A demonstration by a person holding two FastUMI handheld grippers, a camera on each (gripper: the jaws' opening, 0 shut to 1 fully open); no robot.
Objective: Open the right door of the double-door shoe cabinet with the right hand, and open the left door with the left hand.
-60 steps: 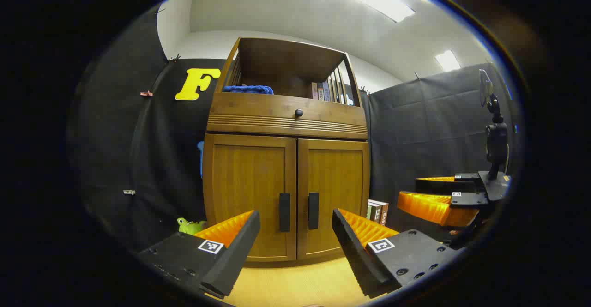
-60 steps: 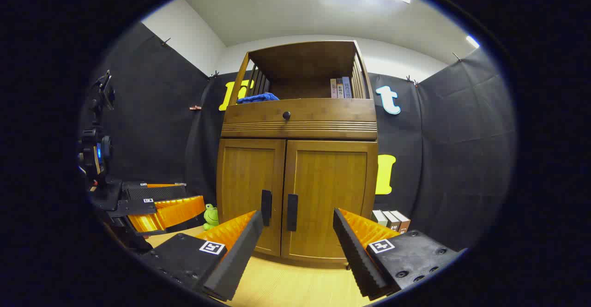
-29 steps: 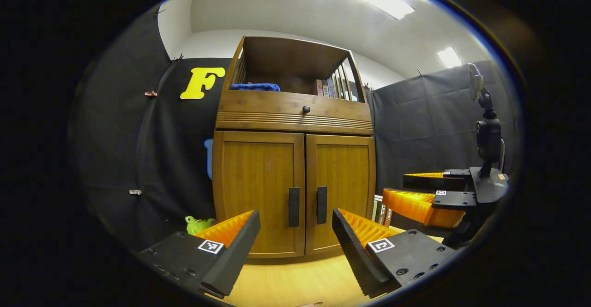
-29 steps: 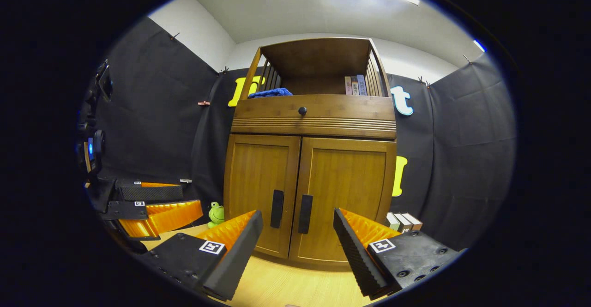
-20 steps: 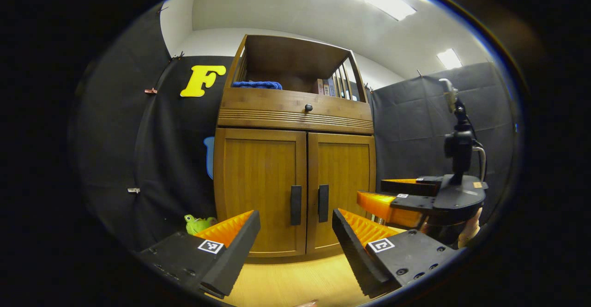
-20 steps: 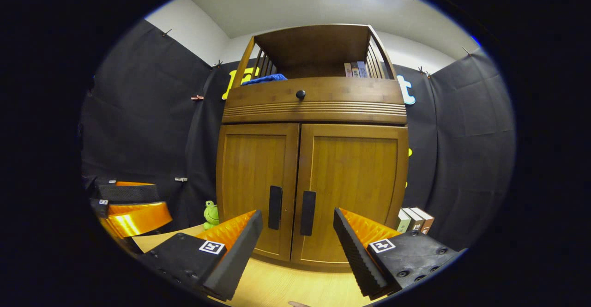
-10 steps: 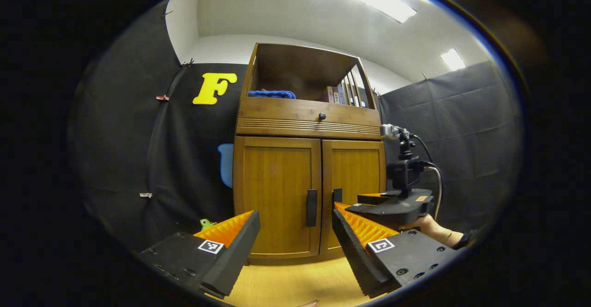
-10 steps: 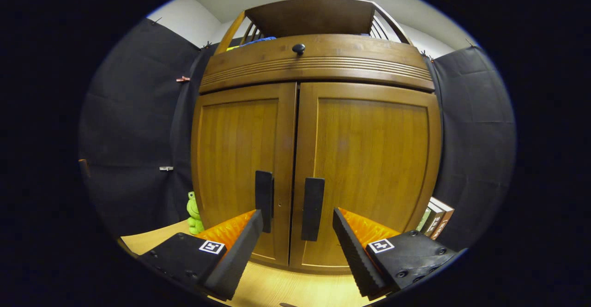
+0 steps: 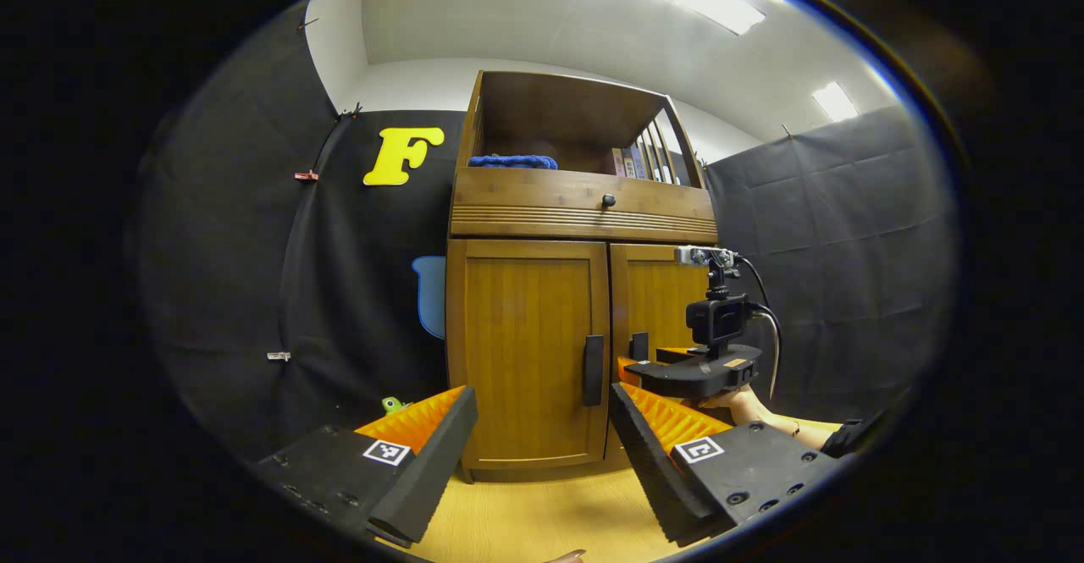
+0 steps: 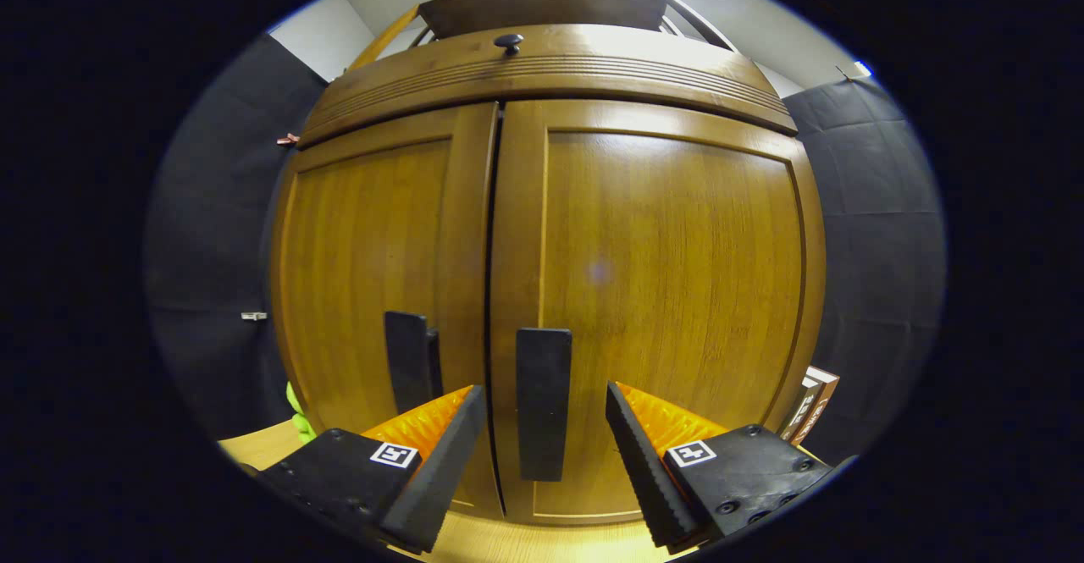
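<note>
A: How does the shoe cabinet (image 9: 542, 326) stand?
B: Upright on the pale wooden floor (image 9: 542, 521) against the booth's black wall, both doors closed. The right door (image 10: 669, 292) and left door (image 10: 364, 275) meet at a vertical seam.

A: And the right gripper (image 10: 542, 453)?
B: It is level and close to the doors, fingers spread wide. The right door's handle (image 10: 543, 402), a dark bar with its long axis vertical, stands between them; neither finger touches it. In the left gripper view a hand (image 9: 745, 406) holds this gripper from beneath.

A: The left gripper (image 9: 542, 461)?
B: Well back from the cabinet, wide open, empty, facing the left door's upright handle (image 9: 593, 370).
</note>
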